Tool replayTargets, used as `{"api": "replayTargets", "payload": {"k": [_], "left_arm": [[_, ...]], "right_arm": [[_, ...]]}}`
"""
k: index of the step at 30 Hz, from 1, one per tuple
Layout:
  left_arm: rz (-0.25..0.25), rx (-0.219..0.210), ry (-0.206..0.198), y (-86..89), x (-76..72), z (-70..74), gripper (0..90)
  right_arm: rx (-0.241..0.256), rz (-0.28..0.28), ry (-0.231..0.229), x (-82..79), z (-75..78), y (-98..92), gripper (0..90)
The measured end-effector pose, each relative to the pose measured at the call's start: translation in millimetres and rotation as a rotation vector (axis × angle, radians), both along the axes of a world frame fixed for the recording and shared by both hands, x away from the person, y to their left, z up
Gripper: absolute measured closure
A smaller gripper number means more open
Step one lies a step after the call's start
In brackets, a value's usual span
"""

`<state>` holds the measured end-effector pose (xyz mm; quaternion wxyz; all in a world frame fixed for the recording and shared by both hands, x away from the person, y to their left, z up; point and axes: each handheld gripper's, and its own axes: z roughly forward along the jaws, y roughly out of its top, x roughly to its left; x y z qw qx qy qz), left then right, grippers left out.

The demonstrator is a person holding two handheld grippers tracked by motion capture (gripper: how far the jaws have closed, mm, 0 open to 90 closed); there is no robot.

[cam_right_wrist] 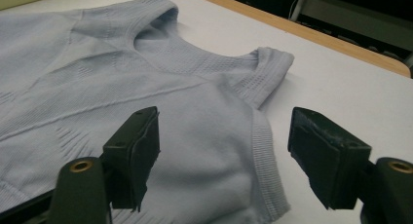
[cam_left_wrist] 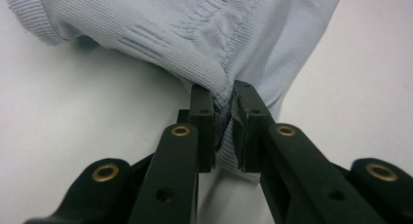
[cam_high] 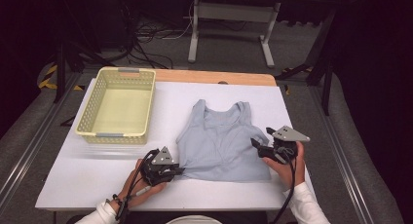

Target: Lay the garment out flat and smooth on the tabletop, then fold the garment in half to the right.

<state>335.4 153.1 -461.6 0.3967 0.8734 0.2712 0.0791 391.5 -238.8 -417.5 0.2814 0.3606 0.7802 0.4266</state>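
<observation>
A pale blue ribbed tank top [cam_high: 219,139] lies flat on the white table [cam_high: 73,180], straps pointing away from me. My left gripper [cam_high: 179,171] is shut on the top's near left hem corner; in the left gripper view the fabric [cam_left_wrist: 204,48] bunches between the jaws of the left gripper [cam_left_wrist: 225,121]. My right gripper [cam_high: 257,145] hovers open at the top's right edge. In the right gripper view the right gripper [cam_right_wrist: 224,156] straddles the armhole seam [cam_right_wrist: 265,156], one jaw over the cloth and one over bare table.
A pale yellow perforated basket [cam_high: 118,103] stands empty at the table's back left. A wooden strip [cam_high: 214,77] runs along the far edge. Behind the table are a white table leg frame [cam_high: 229,24] and loose cables on the floor.
</observation>
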Motion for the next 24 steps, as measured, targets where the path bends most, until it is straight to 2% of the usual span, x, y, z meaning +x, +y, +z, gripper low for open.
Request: {"api": "replayTargets", "payload": {"k": [8, 13, 15, 19, 21, 24], "left_arm": [[0.001, 0.008, -0.017, -0.7, -2.0, -0.2, 80.6], [0.002, 0.002, -0.017, -0.7, -1.5, -0.7, 80.5], [0.002, 0.003, -0.019, -0.8, -1.7, -0.7, 80.5], [0.005, -0.004, -0.023, 0.1, -2.8, -0.7, 80.5], [0.004, -0.002, -0.023, 0.2, -2.5, -0.7, 80.5], [0.005, -0.004, -0.020, -0.3, -2.4, -1.0, 80.5]], "right_arm": [[0.000, 0.020, 0.008, 0.5, -2.9, 7.0, 26.2], [0.032, 0.058, 0.008, -1.8, 2.1, 14.8, 26.1], [0.033, 0.073, 0.002, -2.0, 5.7, 22.5, 26.2], [0.050, 0.140, 0.005, -2.2, 11.0, 43.4, 28.6], [0.075, 0.177, 0.001, -2.3, 13.7, 56.0, 28.8], [0.063, 0.226, -0.002, -1.2, 18.3, 80.6, 29.9]]}}
